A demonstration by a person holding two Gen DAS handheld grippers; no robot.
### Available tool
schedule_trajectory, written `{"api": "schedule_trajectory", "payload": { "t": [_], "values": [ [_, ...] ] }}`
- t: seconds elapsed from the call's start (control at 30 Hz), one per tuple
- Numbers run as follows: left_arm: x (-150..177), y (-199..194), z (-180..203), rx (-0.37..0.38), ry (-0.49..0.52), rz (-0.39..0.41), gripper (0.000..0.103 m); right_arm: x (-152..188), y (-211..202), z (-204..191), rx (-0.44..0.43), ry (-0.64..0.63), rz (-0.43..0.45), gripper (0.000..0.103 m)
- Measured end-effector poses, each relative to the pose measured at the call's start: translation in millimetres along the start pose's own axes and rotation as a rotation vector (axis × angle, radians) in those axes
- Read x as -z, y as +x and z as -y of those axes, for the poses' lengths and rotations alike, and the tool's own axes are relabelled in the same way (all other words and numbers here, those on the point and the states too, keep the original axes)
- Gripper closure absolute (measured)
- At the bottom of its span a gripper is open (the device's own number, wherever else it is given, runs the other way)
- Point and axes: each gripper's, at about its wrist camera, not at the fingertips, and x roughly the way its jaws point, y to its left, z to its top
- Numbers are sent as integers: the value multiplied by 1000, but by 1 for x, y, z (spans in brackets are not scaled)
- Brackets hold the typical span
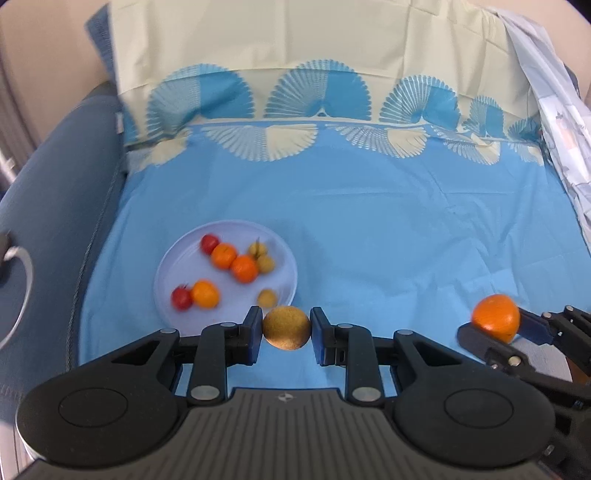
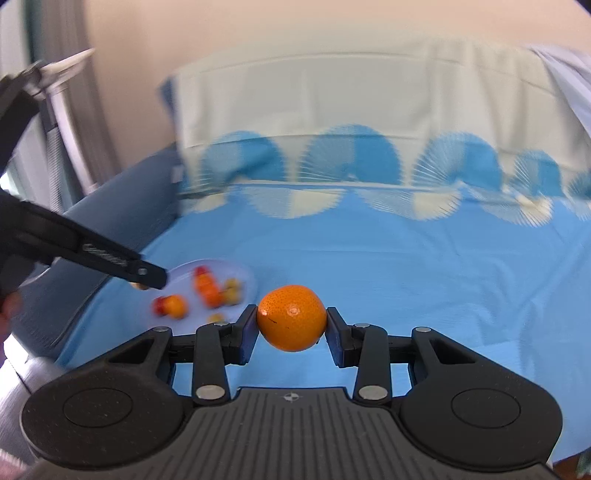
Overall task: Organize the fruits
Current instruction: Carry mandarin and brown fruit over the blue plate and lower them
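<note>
My left gripper is shut on a brown kiwi, held above the blue sheet just in front of the white plate. The plate holds several small fruits: oranges, red tomatoes and yellowish ones. My right gripper is shut on an orange mandarin; in the left wrist view the same mandarin shows at the right edge. In the right wrist view the plate lies blurred to the left, partly behind the left gripper's black body.
A blue sheet with a cream fan pattern covers the bed. A blue padded side rail runs along the left. A cream pillow lies at the far end, and a pale patterned cloth at the far right.
</note>
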Motion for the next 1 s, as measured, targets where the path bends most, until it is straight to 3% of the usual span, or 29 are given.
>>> {"api": "schedule_trajectory", "payload": {
  "t": [0.4, 1.0],
  "values": [
    [59, -62, -47, 17, -123, 78, 72, 18, -50, -87, -84, -183, -8, 63],
    [68, -73, -72, 13, -171, 106, 72, 18, -52, -105, -88, -242, -20, 63]
  ]
}}
